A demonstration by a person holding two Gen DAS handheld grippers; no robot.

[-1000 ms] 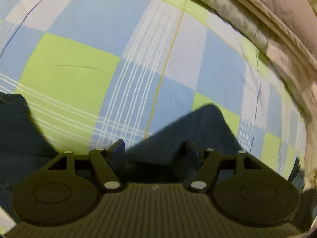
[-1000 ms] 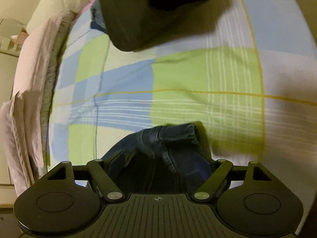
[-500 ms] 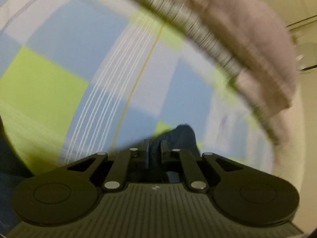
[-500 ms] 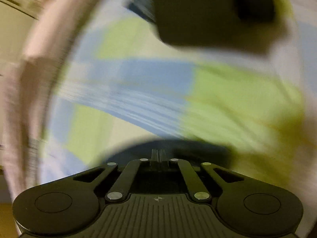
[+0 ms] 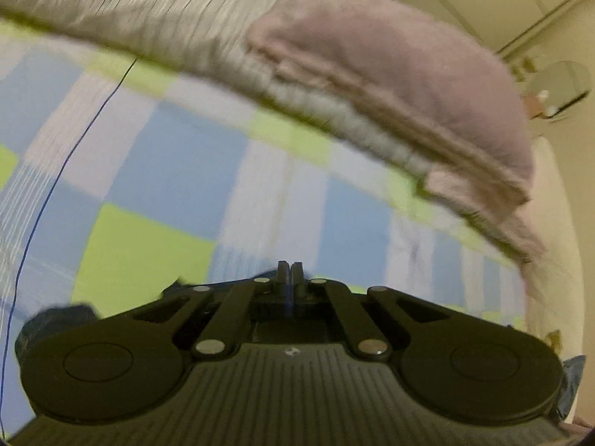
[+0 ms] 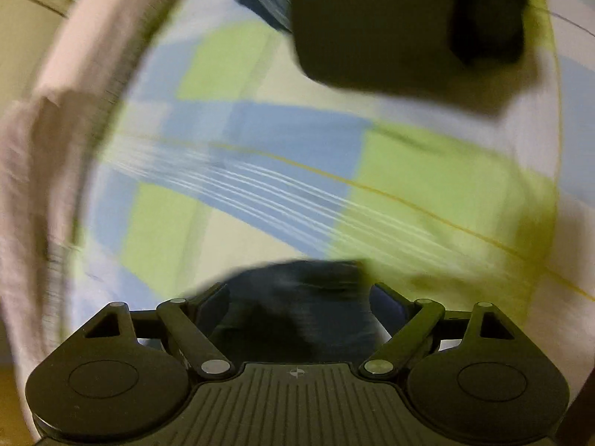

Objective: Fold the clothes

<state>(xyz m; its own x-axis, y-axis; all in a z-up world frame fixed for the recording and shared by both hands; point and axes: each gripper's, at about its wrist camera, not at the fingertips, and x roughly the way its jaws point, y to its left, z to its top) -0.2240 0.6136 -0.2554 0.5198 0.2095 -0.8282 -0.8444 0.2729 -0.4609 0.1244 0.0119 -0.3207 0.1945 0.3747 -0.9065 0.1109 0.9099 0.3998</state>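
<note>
denim, dark blue: the jeans [image 6: 297, 308] lie on the bed, bunched between the wide-spread jaws of the right gripper [image 6: 297, 297]; whether the fabric touches either finger cannot be told through the blur. left gripper [image 5: 289, 278] has its jaws pressed together with only a thin blue sliver showing in the slit; more of the dark cloth [image 5: 59, 316] peeks out beside and below its body at the left and far right, so it seems to pinch an edge of the garment. checked bedsheet [image 5: 148, 252] in blue, lime and white covers the bed under both tools. a folded pinkish-grey blanket [image 5: 390, 74] lies along the sheet's far edge in the left wrist view. in the right wrist view the left gripper's dark body fills the top, above the sheet. both views are motion-blurred.
</note>
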